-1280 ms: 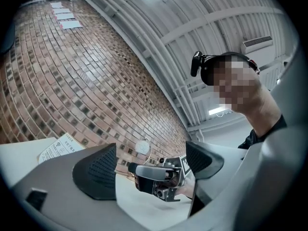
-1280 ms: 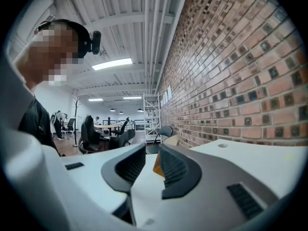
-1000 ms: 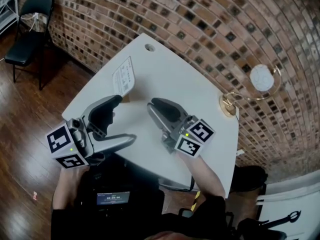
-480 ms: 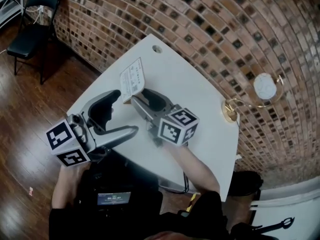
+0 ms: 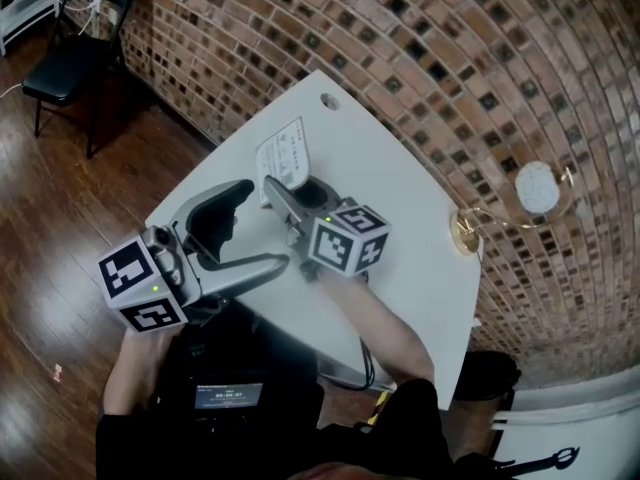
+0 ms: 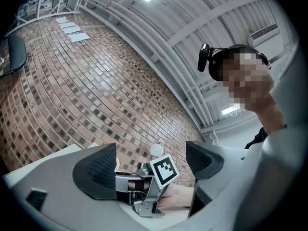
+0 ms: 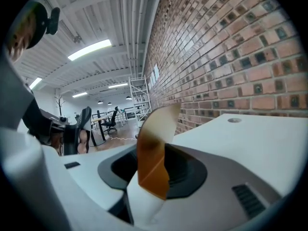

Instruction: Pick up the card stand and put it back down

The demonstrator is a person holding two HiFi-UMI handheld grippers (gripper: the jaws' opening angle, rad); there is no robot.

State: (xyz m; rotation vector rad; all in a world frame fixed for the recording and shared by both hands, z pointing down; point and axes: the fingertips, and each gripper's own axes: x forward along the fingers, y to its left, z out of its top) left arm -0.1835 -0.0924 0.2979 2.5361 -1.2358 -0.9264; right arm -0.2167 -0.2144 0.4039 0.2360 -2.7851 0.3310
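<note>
The card stand, a white printed card in a small wooden base, stands upright on the white table towards its far left. My right gripper reaches its foot with one jaw on either side, and the jaws are closing. In the right gripper view the card stand rises between the jaws, its brown base low in the gap; I see no firm pinch. My left gripper hangs open and empty at the table's near left edge. From the left gripper view, the right gripper shows between the open jaws.
A gold lamp with a white globe stands at the table's right edge by the brick wall. A cable hole marks the far corner. A black folding chair stands on the wood floor at far left.
My right gripper has moved from the middle of the table leftward and away to the card stand, and its jaws now flank the stand's base. The left gripper has hardly moved.
</note>
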